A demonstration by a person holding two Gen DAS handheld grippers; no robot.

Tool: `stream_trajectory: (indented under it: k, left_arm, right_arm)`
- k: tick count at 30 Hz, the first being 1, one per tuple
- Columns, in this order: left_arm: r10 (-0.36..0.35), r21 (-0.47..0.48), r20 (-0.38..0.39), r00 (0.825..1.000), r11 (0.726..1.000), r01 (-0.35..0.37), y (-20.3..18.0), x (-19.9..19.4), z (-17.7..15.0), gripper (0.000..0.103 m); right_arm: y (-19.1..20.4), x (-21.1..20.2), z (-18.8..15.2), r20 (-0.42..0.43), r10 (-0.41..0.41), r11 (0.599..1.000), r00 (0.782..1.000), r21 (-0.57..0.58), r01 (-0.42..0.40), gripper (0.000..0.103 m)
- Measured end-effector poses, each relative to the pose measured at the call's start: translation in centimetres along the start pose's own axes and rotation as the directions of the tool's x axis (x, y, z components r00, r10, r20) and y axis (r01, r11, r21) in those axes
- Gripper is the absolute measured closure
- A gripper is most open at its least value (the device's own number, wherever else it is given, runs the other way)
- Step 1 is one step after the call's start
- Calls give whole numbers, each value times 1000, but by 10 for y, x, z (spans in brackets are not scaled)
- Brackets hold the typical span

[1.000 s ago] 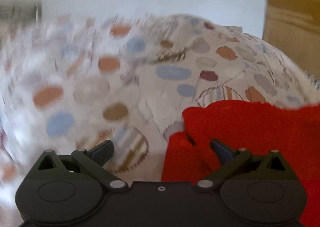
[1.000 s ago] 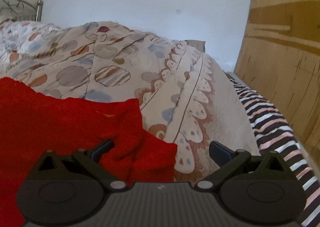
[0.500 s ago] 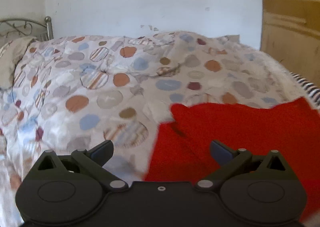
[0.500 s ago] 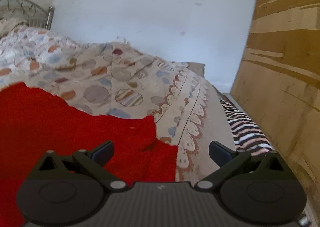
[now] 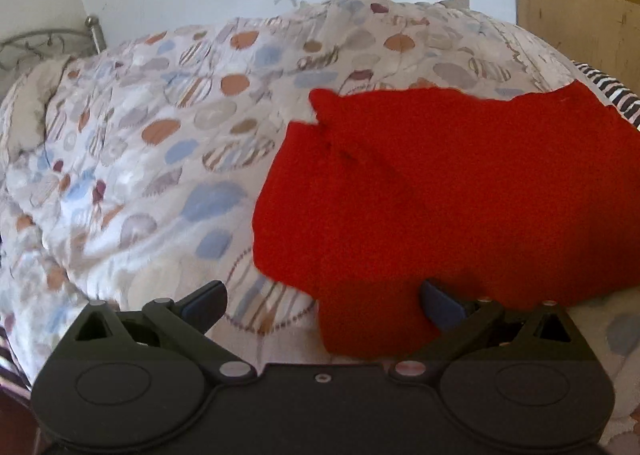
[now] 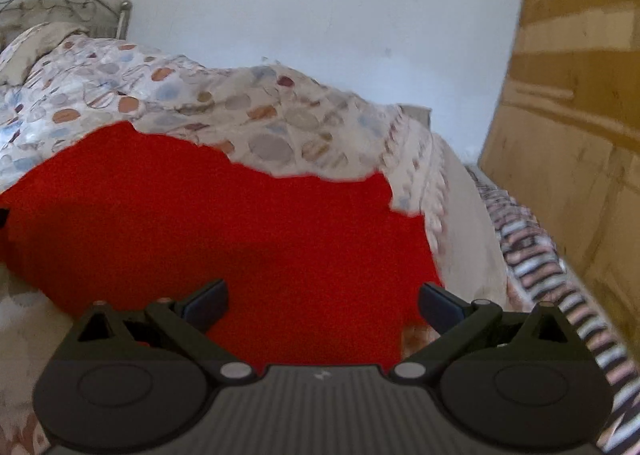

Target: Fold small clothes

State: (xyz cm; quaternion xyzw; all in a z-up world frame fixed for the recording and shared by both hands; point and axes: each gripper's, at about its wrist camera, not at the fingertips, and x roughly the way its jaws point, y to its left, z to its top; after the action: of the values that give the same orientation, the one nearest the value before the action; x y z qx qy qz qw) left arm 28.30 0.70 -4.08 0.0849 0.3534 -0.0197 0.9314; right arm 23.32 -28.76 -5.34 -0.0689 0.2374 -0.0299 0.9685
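A red knitted garment [image 5: 440, 191] lies spread on a quilt with a pattern of coloured ovals [image 5: 160, 159]. In the left wrist view it fills the right half, and a red flap at its near left corner lies between my open fingers. My left gripper [image 5: 322, 301] is open and empty over that corner. In the right wrist view the garment [image 6: 224, 223] fills the middle and left. My right gripper [image 6: 322, 301] is open and empty just above the garment's near right part.
A striped cloth [image 6: 532, 255] runs along the bed's right side next to a wooden wardrobe [image 6: 576, 95]. A metal headboard [image 6: 60, 3] and a pillow [image 6: 28, 51] are at the far left. A white wall [image 6: 320, 35] is behind the bed.
Both grippers have pulled back and lifted from the garment and stayed open. The garment now lies flatter and more of it shows in both views.
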Motion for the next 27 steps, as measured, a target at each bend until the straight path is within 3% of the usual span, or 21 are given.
stream_trajectory:
  k: [4, 12, 21, 27]
  left_arm:
    - [-41, -104, -33, 999, 994, 37, 14, 1, -5, 1]
    - [-125, -306, -88, 988, 948, 93, 36, 11, -27, 1]
    - [-125, -291, -119, 985, 953, 86, 35, 4, -35, 1]
    - [-106, -215, -128, 986, 974, 77, 25, -7, -49, 1]
  right_arm:
    - [-13, 1, -23, 18, 17, 984, 1000, 176, -20, 0]
    - [-15, -6, -46, 114, -10, 974, 993, 224, -16, 0]
    - [-14, -7, -50, 134, -27, 969, 991, 248, -8, 0]
    - [-13, -8, -52, 140, -38, 966, 989, 260, 0, 0]
